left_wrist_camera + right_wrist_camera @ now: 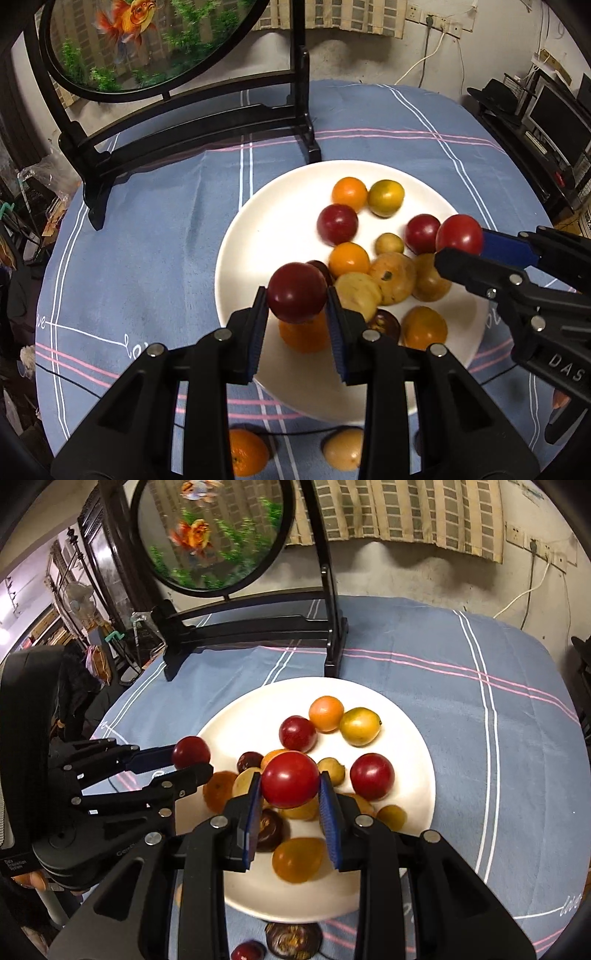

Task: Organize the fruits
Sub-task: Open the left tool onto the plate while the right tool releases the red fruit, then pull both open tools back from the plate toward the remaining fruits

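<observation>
Now each claw, left (297, 308) and right (290, 790), grips a red fruit (296, 291) over the plate (258, 221), frame centre; next, likely release.

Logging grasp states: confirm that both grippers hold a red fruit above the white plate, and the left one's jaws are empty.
Wrong on the left gripper: the left wrist view shows it shut on a dark red fruit. The right gripper holds a red fruit above the white plate, as stated.
</observation>
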